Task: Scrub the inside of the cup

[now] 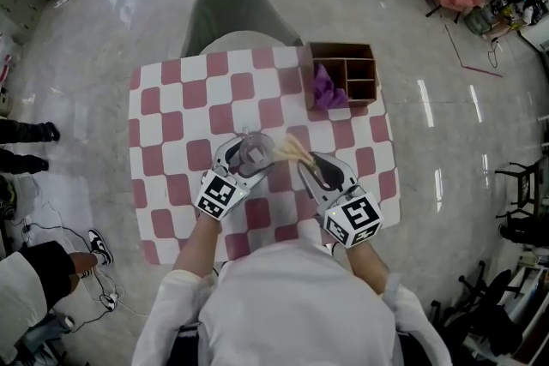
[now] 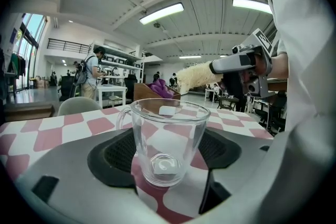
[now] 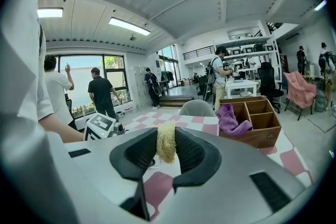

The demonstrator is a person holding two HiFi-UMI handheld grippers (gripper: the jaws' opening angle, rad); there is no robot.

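Observation:
A clear glass cup [image 2: 165,139] with a handle stands upright between the jaws of my left gripper [image 2: 165,157], which is shut on it. In the head view the cup [image 1: 256,152] is held just above the checkered table [image 1: 171,124]. My right gripper [image 3: 167,155] is shut on a pale yellow fibrous scrubber [image 3: 167,143]. The scrubber [image 1: 294,150] points toward the cup's mouth from the right and stays outside it, close to the rim. From the left gripper view the scrubber [image 2: 197,75] hangs above and behind the cup, with the right gripper [image 2: 247,63] behind it.
A wooden divided box [image 1: 345,73] with a purple cloth [image 1: 326,87] in it sits at the table's far right corner. A grey chair [image 1: 236,13] stands beyond the far edge. People and desks fill the room behind [image 3: 102,92].

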